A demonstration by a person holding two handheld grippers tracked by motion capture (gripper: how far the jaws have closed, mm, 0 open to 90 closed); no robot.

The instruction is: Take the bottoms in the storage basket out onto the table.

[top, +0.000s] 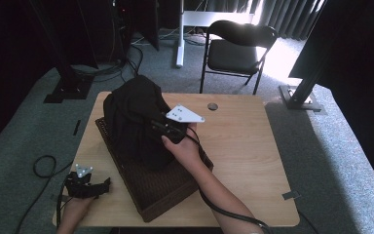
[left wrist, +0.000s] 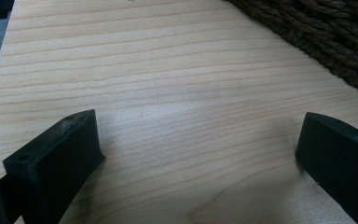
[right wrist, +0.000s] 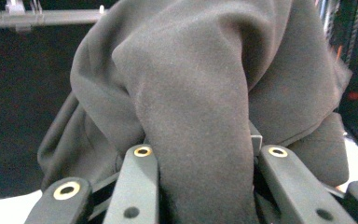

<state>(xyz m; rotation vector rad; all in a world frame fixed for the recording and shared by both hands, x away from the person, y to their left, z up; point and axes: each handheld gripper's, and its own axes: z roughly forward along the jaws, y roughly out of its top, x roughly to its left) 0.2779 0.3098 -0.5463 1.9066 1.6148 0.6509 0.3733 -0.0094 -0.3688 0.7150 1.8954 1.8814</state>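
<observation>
My right hand-held gripper [right wrist: 200, 186] is clamped on the black garment [right wrist: 200, 93], which bunches up directly ahead of its jaws above the wicker basket [top: 160, 195].

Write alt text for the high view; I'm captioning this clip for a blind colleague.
The right gripper, held in a person's hand, grips a black garment bunched up above a dark woven basket on a light wooden table. The left gripper rests open near the table's near left corner. A black folding chair stands beyond.

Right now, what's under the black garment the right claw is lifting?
Under the black garment, clamped in the right claw, sits the dark woven basket. Its near end looks empty; the hanging cloth covers the far end.
</observation>
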